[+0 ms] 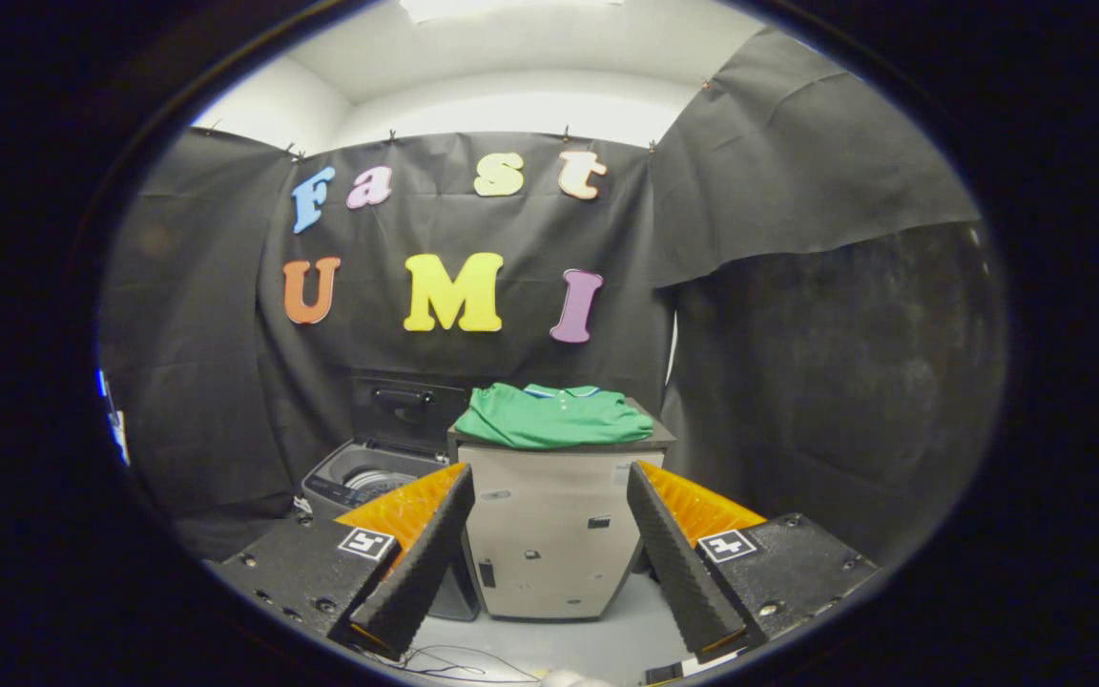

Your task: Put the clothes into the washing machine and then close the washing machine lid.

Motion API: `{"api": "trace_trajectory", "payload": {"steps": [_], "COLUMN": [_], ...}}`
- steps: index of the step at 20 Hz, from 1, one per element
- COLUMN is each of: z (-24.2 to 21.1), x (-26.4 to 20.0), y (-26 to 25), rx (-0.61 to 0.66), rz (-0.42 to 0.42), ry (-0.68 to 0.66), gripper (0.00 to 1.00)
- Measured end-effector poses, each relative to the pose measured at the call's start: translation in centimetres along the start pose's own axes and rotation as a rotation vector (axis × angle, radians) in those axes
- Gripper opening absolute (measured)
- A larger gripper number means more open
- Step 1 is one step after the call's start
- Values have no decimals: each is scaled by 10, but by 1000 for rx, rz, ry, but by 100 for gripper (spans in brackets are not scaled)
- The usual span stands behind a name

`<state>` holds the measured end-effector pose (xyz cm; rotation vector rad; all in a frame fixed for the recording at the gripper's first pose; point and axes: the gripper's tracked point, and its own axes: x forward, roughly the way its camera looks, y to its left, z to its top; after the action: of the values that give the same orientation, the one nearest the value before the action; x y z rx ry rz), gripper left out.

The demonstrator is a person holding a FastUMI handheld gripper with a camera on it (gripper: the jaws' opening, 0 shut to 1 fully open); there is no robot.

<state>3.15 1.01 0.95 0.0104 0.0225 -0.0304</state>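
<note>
A folded green shirt (554, 417) lies on top of a pale cabinet (549, 534), well beyond my fingers. Left of the cabinet stands a grey top-loading washing machine (359, 477) with its dark lid (408, 410) raised upright against the wall; part of the drum shows inside. My gripper (549, 558) is open, its two fingers spread wide with nothing between them, framing the cabinet's front. The left finger (421, 563) hides part of the washer.
Black cloth walls close the booth at the back and on both sides. The pale floor (597, 639) runs from below my fingers to the cabinet's base, with thin cables (459, 660) lying on it close by.
</note>
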Motion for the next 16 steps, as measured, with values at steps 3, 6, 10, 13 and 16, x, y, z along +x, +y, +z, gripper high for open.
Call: {"api": "trace_trajectory", "payload": {"steps": [3, 6, 10, 13, 16], "z": [13, 31, 62, 86, 106], "x": [13, 30, 59, 89, 128], "y": [-1, -5, -9, -11, -15], "rx": [1, -3, 12, 18, 9], "rz": [-22, -49, -61, -42, -22], "ry": [5, 3, -5, 1, 9], "gripper": [100, 100, 100, 100, 100]}}
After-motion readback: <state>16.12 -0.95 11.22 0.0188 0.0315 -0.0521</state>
